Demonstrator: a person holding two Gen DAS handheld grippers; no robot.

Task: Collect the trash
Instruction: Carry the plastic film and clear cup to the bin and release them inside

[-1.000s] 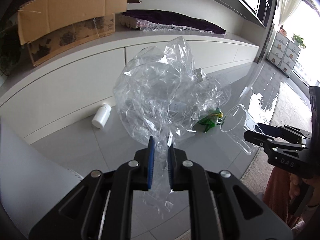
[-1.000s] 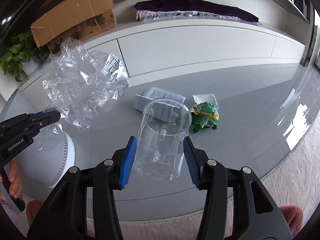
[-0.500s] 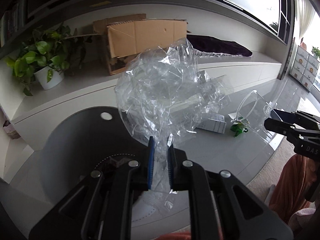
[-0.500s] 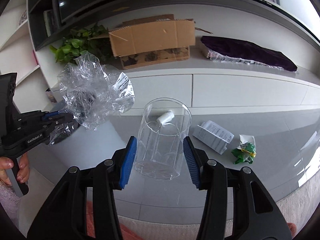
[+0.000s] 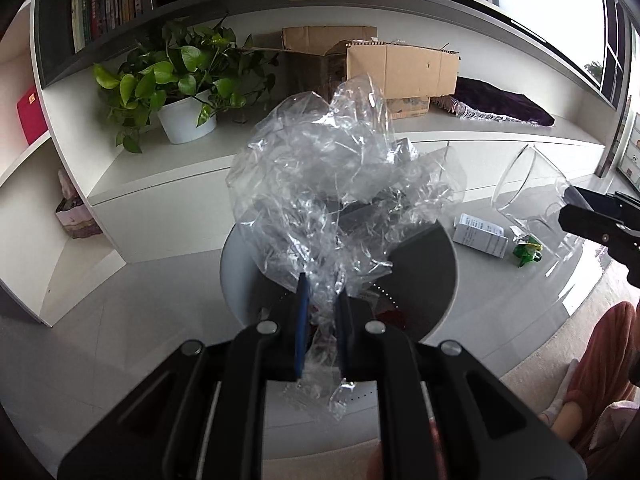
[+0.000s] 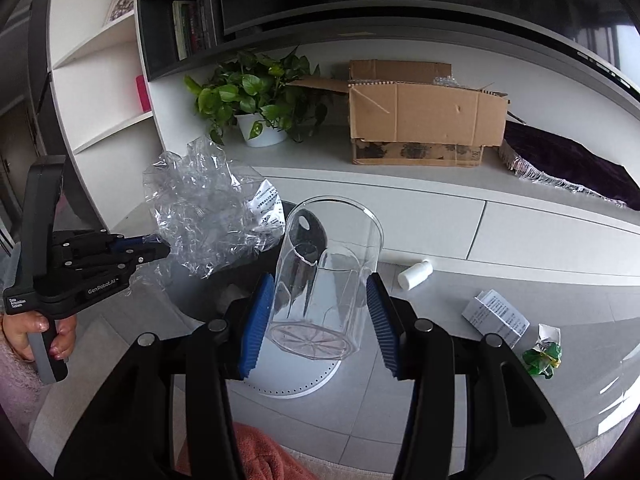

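wrap (image 5: 340, 200) and cup (image 6: 324, 276) now over bin (image 5: 436, 276)

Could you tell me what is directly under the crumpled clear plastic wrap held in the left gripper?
Under the crumpled plastic wrap in the left gripper stands a round white trash bin with its dark opening. Something reddish shows inside; the wrap and gripper cover the rest.

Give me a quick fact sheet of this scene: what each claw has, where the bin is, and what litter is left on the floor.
left claw: shut on crumpled clear plastic wrap
right claw: clamped on a clear plastic cup, open end facing away
trash bin: white, round, open, on the floor below both claws
litter on floor: white bottle, small printed box, green wrapper
on the shelf behind: potted plant, cardboard box
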